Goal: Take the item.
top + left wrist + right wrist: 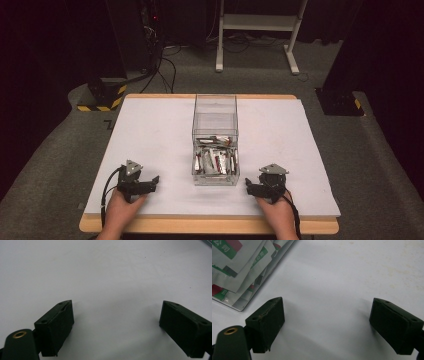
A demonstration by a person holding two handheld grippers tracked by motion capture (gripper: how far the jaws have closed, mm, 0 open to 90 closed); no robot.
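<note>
Resting on the white table top (150, 130), your two hands sit near the front edge, one to each side of the clear plastic box (215, 142) that stands in the middle of the board. Your left gripper (154, 181) lies well to the left of the box, its tips pointing toward it, and your left hand (120, 207) wraps the handle from below. From the left gripper view you see its jaws spread wide with nothing but bare white surface between them; they hold nothing. Your right gripper (247, 187) lies just to the right of the box's near corner, tips pointing left toward it, with your right hand (276, 210) behind it. In the right gripper view its jaws also stand wide apart over bare table, gripping nothing, and the box wall with the packets (234, 267) behind it fills the upper left corner, close to the left jaw but apart from it. The box is a tall see-through case with two compartments in line: the far one looks empty, and the near one holds a loose heap of small white sachets (215, 160) printed with red and green. Neither gripper touches the box or the sachets. Beyond the table, on the grey carpet, stands a white metal frame (257, 30).
</note>
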